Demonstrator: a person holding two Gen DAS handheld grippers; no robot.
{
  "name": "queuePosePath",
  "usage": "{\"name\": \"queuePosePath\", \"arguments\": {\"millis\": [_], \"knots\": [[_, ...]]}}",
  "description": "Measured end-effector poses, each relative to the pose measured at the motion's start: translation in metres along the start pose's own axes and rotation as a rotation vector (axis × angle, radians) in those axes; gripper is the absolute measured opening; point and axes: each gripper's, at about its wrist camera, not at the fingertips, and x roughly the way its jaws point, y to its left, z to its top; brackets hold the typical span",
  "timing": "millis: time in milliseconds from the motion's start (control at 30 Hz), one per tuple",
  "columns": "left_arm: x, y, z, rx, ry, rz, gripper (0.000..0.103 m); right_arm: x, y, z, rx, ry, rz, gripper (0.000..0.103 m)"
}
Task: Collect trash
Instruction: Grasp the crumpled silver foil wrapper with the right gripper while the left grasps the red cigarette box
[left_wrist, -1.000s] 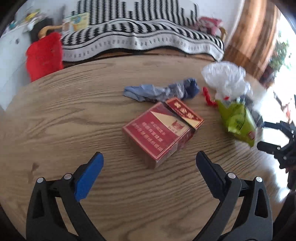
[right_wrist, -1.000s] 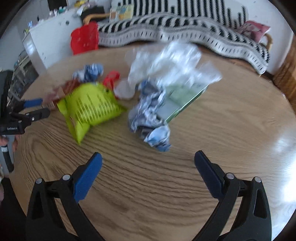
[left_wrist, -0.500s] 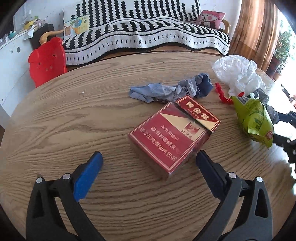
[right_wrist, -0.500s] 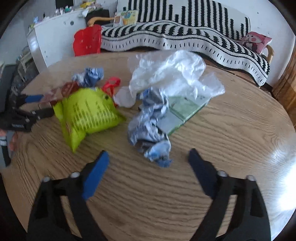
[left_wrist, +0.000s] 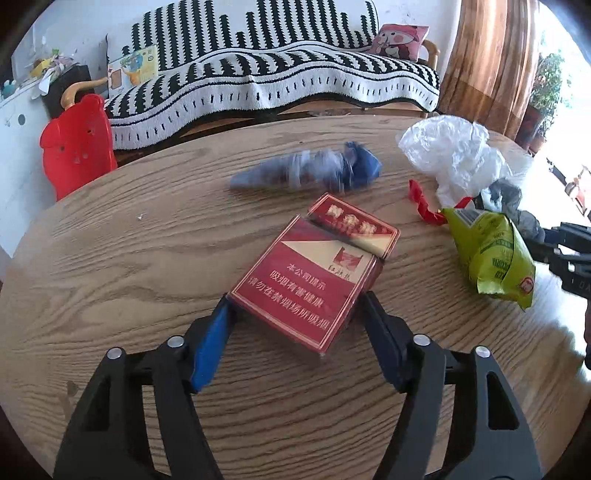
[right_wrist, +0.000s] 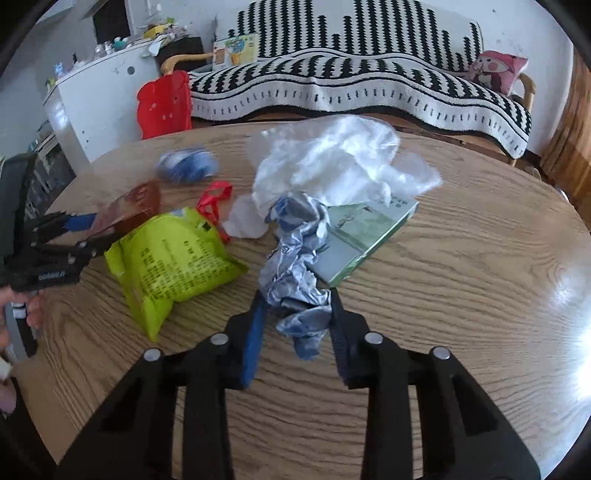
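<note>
My left gripper (left_wrist: 295, 306) is shut on the near end of a red cigarette pack (left_wrist: 314, 269) lying on the round wooden table (left_wrist: 147, 258). My right gripper (right_wrist: 297, 299) is shut on a crumpled blue-and-white wrapper (right_wrist: 295, 273). A lime-green snack bag (right_wrist: 170, 258), a white plastic bag (right_wrist: 340, 162), a pale green flat box (right_wrist: 362, 232), a red plastic scrap (right_wrist: 214, 199) and a second blue crumpled wrapper (left_wrist: 314, 170) lie on the table. The left gripper also shows in the right wrist view (right_wrist: 92, 232).
A red plastic chair (left_wrist: 77, 144) stands at the table's far left edge. A sofa with a black-and-white striped cover (left_wrist: 277, 74) runs behind the table. A white cabinet (right_wrist: 103, 96) stands at the left. Bare wood lies on the table's right side (right_wrist: 498, 277).
Both grippers moved forward and closed: the left onto the red cigarette pack, the right onto the crumpled blue-and-white wrapper. Both were open one second ago.
</note>
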Motion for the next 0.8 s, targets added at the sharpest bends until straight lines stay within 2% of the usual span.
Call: {"name": "queuePosePath", "arguments": {"millis": [267, 433, 800], "knots": [[-0.018, 0.0, -0.001, -0.053, -0.022, -0.041, 0.062, -0.028, 0.011, -0.002, -0.01, -0.059, 0.001, 0.03], [-0.034, -0.005, -0.006, -0.048, -0.044, -0.038, 0.062, -0.038, 0.012, -0.004, -0.018, -0.069, -0.017, 0.03], [-0.055, -0.014, -0.019, -0.037, -0.05, -0.027, 0.062, -0.066, 0.004, -0.016, 0.048, -0.112, -0.006, 0.03]]}}
